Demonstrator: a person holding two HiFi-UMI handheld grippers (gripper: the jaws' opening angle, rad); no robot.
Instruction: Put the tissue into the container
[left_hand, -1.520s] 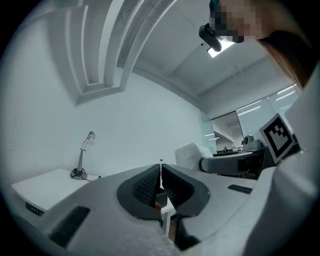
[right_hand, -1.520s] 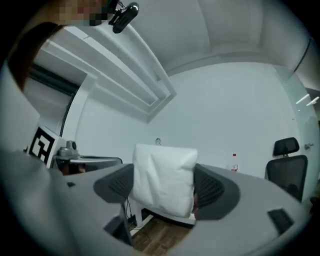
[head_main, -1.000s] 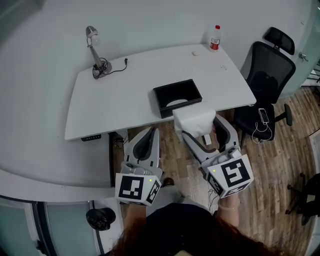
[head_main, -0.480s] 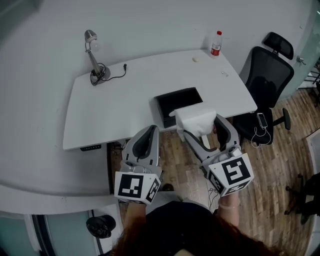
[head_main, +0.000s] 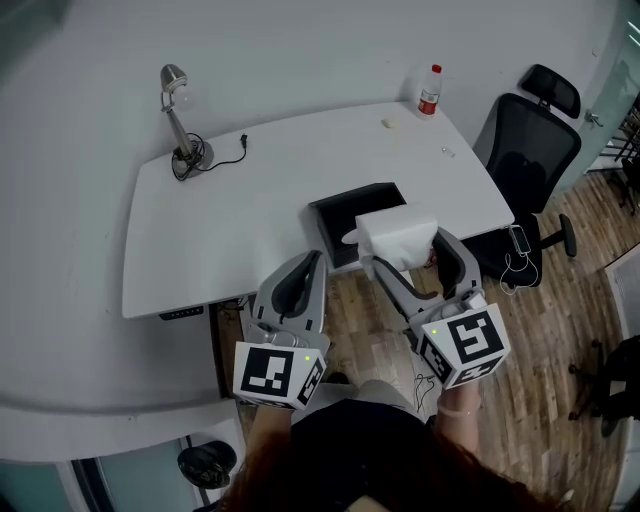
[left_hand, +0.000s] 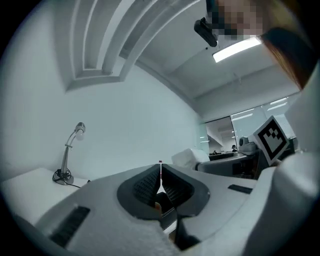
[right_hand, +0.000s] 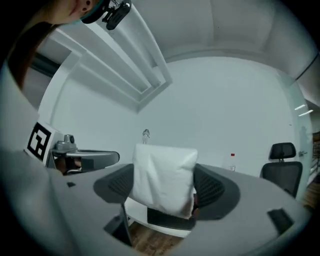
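1. The tissue (right_hand: 164, 177), a white soft pack, is pinched between the two jaws of the right gripper (right_hand: 164, 186). It stands upright there, its long axis running along the jaws and its top edge well past their tips, leaning slightly.
2. From the head view the tissue (head_main: 397, 240) hangs over the near right corner of the black container (head_main: 322, 228), covering that corner and part of the near rim. Whether it touches the rim cannot be told.
3. The left gripper (left_hand: 160, 176) has its ribbed pads pressed together into a thin seam, with nothing seen between them. In the head view the left gripper (head_main: 306, 268) sits just left of the container's near edge, below the edge of the desk (head_main: 230, 210).
4. Only the head view shows the container. The right gripper view has the tissue blocking it and shows the lamp (right_hand: 145, 134) above the pack.
5. Left of the container, well apart, stands the lamp (head_main: 178, 120). Behind it to the right is a bottle (head_main: 429, 90), and further right an office chair (head_main: 525, 150).
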